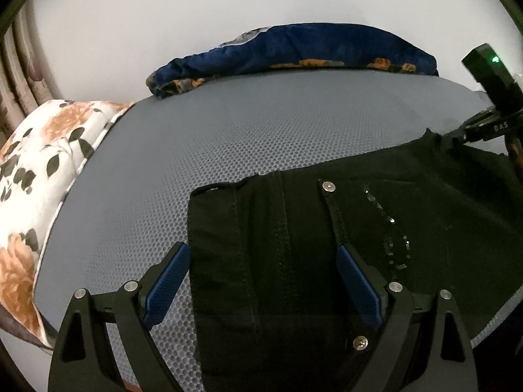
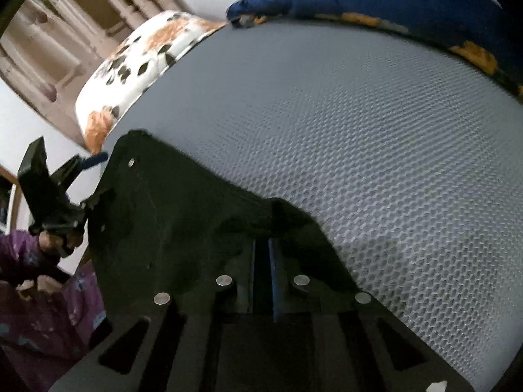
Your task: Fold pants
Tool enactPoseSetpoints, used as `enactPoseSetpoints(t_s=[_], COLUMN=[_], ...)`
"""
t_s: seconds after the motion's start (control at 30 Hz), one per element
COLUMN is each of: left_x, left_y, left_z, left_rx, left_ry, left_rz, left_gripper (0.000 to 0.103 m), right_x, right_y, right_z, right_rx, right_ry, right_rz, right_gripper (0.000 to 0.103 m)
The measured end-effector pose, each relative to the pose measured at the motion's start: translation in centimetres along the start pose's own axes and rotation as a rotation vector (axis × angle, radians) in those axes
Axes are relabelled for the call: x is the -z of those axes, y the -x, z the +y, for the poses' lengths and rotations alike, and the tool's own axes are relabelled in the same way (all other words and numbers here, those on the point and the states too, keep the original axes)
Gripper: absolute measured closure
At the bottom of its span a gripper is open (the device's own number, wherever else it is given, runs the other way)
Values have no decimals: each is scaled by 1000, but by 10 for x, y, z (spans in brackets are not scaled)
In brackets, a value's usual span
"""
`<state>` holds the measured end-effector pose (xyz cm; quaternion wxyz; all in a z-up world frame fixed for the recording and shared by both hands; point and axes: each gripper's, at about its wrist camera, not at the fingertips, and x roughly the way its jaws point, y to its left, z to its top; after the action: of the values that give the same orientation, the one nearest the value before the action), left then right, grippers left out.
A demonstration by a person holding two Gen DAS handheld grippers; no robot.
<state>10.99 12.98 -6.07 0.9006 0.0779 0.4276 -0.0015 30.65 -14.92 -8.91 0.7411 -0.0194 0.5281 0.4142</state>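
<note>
Black pants (image 1: 376, 228) with metal rivets and small sequins lie on the grey honeycomb mat (image 1: 228, 137). My left gripper (image 1: 261, 258) is open, its blue-padded fingers (image 1: 170, 281) standing wide on either side of the waistband corner. My right gripper (image 2: 263, 254) is shut on the black pants (image 2: 183, 215), pinching a fold of the cloth at the other end of the waistband. The right gripper also shows in the left wrist view (image 1: 457, 138) at the far right edge of the pants. The left gripper shows at the left of the right wrist view (image 2: 94, 176).
A dark blue floral blanket (image 1: 294, 52) lies bunched along the mat's far edge. A white floral quilt (image 1: 39, 170) lies at the left of the mat (image 2: 359, 130). A curtain (image 2: 65, 39) hangs at the far left. The person's purple sleeve (image 2: 42, 310) is at the lower left.
</note>
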Motion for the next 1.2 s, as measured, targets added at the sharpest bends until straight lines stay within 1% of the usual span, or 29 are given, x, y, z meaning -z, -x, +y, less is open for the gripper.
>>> enactPoseSetpoints(t_s=[0.07,0.1,0.13,0.17,0.23,0.3,0.33,0.37,0.4,0.43,0.47,0.5,0.53,0.57,0.6,0.63,0.7,0.73,0.77,0.8,0.9,1.0,1.07,1.2], left_x=[-1,-1,-1,-1,-1,-1,-1,-1,-1,-2,-2,-2,-2,-2,-1,0,0,-1,-2,-2,-3,-2,-2,-5], left_y=[0,0,-2,-3,-7,-12,-11,-10,-8,-7,-7,-8,-9,-10,-11,-11,-10,-10,-9,-9,-10,-10,-12,-22], left_z=[1,3,4,5,9,13,15,17,18,18,18,18,18,18,16,15,13,12,12,11,10,12,15,19], left_rx=[-8,-8,-13,-28,-37,-33,-21,-15,-19,-28,-33,-28,-22,-18,-15,-17,-29,-33,-38,-42,-58,-89,-109,-119], left_ry=[11,16,21,27,40,60,75,80,79,75,74,74,77,78,75,68,53,48,42,38,29,29,34,36], left_rz=[-7,-7,-6,-9,-6,18,18,12,4,-3,-6,-5,-1,3,7,9,5,3,0,-2,-1,-12,-22,-19], left_gripper=[11,8,6,6,5,5,5,5,5,5,5,5,5,5,5,5,5,5,5,5,5,4,3,1], right_x=[0,-1,-2,-5,-13,-17,-17,-14,-10,-7,-3,1,3,4,4,3,-1,-2,-4,-5,-7,-6,-5,-5], right_y=[10,14,16,18,19,20,22,24,26,26,26,23,19,14,9,6,-1,-6,-11,-13,-11,-4,1,-3], right_z=[1,0,-2,-4,-11,-16,-21,-25,-24,-22,-19,-17,-15,-13,-11,-10,-8,-6,-3,-1,0,4,1,-21], right_rx=[11,14,27,52,44,65,29,-42,-49,-42,-49,-58,-40,-18,-18,-29,-83,-92,-72,-55,-57,-22,-14,-1], right_ry=[-15,-35,-50,-65,-91,-99,-123,-136,-123,-104,-82,-68,-51,-37,-27,-24,-30,-26,-9,2,-7,-29,-57,-156], right_rz=[-66,-97,-122,-151,-174,-183,-184,-159,-141,-125,-102,-79,-55,-38,-24,-17,-5,12,22,22,-4,-67,-123,-189], right_gripper=[100,101,103,103,103,103,98,97,97,91,79,71,56,53,53,53,54,61,76,82,94,96,97,97])
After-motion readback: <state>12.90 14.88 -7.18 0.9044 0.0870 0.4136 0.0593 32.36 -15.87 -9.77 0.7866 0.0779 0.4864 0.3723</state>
